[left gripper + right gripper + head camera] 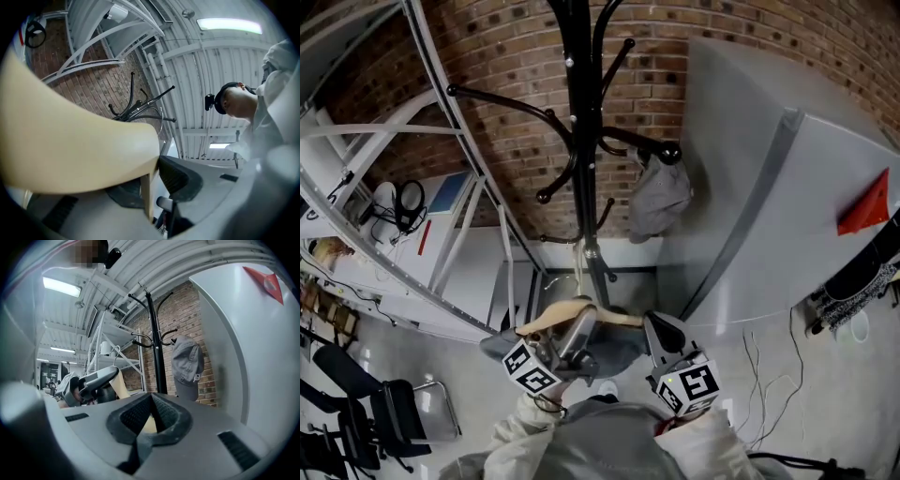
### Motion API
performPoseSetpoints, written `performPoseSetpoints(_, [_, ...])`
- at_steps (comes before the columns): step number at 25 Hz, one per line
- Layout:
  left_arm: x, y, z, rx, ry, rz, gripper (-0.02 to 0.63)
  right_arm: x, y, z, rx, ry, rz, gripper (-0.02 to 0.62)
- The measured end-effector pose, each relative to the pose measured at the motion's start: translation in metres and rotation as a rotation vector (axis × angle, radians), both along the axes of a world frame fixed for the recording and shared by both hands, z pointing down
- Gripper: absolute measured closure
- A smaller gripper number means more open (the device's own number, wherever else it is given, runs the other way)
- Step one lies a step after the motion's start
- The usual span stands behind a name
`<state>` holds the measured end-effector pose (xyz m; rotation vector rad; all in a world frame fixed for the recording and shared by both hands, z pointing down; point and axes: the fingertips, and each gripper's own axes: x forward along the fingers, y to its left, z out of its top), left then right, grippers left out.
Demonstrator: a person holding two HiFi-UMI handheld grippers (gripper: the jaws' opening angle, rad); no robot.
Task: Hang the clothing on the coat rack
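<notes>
A pale wooden hanger lies level in front of me, held at both ends. My left gripper is shut on its left part; in the left gripper view the hanger fills the left side and the dark pad presses its edge. My right gripper is shut on the other end, where a sliver of hanger shows between the closed jaws. The black coat rack stands straight ahead against the brick wall. A grey cap hangs from its right hook. I cannot tell whether any garment is on the hanger.
White metal shelving slants along the left. A tall grey panel with an orange-red triangle stands close on the right. A black chair sits at the lower left, and loose cables lie on the floor.
</notes>
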<state>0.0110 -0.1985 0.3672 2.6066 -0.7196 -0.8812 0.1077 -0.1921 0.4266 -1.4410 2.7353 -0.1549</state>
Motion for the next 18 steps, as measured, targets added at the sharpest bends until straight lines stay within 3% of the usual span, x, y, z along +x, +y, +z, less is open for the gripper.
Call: performPoseSetpoints(18, [-0.026, -0.039, -0.025, 0.043, 0.015, 0.103, 0.508, -0.032, -0.041, -0.024, 0.067, 0.018, 0.101, 0.574])
